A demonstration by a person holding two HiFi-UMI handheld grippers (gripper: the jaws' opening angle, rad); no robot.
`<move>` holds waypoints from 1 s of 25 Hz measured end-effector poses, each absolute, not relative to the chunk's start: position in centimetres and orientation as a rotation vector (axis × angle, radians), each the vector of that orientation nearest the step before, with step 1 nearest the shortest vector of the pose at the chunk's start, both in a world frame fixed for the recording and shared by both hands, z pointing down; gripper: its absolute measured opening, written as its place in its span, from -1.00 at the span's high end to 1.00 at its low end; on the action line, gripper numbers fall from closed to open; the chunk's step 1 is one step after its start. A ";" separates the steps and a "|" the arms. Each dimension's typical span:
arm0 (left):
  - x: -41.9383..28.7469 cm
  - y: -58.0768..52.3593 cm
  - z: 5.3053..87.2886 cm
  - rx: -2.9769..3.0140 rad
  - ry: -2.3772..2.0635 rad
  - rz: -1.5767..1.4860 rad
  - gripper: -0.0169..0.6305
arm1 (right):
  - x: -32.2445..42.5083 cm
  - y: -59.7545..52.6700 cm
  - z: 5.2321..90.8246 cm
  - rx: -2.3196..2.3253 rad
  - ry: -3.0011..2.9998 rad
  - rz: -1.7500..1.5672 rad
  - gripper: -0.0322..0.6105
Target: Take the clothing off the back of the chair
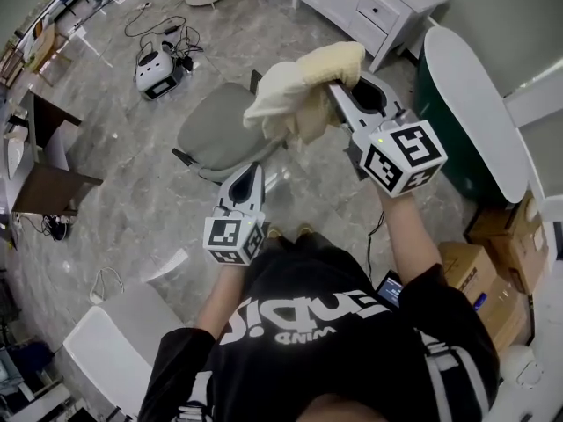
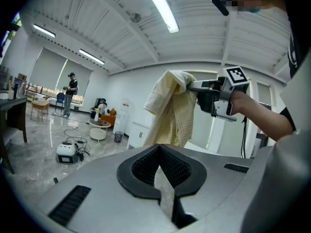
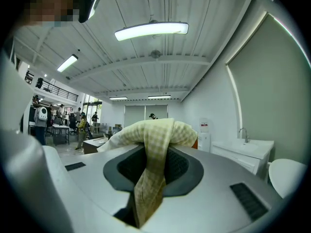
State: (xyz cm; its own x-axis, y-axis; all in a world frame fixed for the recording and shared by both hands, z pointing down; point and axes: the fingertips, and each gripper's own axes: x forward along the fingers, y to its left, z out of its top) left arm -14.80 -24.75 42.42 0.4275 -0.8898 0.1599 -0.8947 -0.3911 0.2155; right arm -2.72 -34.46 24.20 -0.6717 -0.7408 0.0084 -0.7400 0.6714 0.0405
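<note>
Right tool (image 1: 334, 95) pinches the pale checked clothing (image 1: 299, 82), which hangs at upper middle of the head view, seemingly clear of the grey chair (image 1: 211, 134) beneath. I judge the taking-off done, with only putting it somewhere left. Left tool (image 1: 248, 176) is pressed together, empty. Marbled floor (image 1: 114, 174) all round; white oval surface (image 1: 471, 104) at right, white cabinet (image 1: 369, 7) above.

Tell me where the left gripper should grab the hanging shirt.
Probably the loose lower edge of the shirt, approached level from the left gripper's side: the right gripper pinches its top, so the cloth hangs free below.
</note>
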 end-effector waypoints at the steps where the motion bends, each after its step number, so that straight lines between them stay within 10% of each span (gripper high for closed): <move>1: -14.8 -24.9 42.3 2.430 -1.543 0.023 0.90 | -2.5 -34.2 24.2 1.277 -2.845 -0.056 0.63; 25: -9.3 -13.1 41.0 2.419 -1.698 0.054 0.90 | 5.1 -19.1 25.8 1.230 -2.906 -0.011 0.63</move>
